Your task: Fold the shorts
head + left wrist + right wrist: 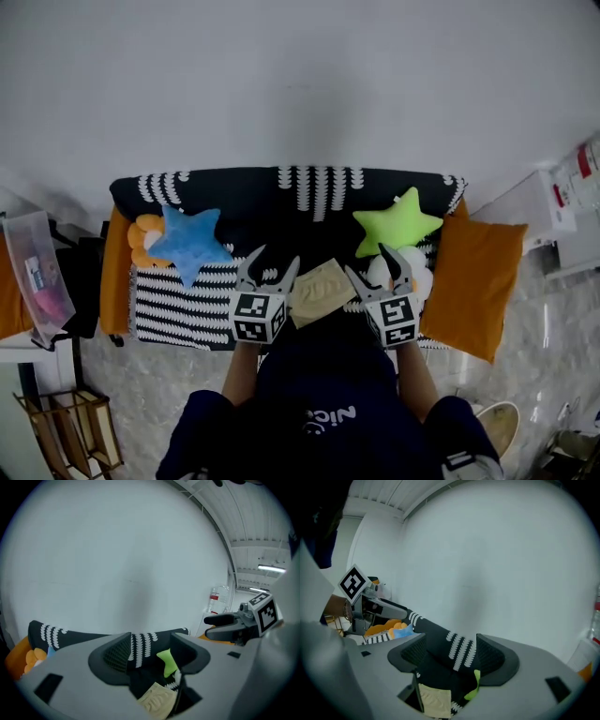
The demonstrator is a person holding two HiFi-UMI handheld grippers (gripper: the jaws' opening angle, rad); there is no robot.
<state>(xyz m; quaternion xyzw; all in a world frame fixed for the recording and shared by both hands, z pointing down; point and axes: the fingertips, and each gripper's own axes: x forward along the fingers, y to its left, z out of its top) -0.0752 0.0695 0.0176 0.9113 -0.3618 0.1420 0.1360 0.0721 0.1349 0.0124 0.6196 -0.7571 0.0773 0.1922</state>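
The shorts (322,291) are a small folded beige bundle on the front middle of a sofa (309,192) with a black-and-white striped cover. My left gripper (274,261) hangs just left of the bundle and my right gripper (367,261) just right of it, both held up off the fabric. Each stands open with nothing between its pads. In the left gripper view the shorts (157,699) show low between the jaws, beneath the gripper (150,651). The right gripper view has the shorts (434,700) below its own open gripper (452,656).
A blue star pillow (187,242) lies on the sofa's left, a green star pillow (398,222) on its right. An orange cushion (473,281) leans at the right end. A clear plastic box (37,272) and a wooden rack (70,431) stand at left. A white wall rises behind.
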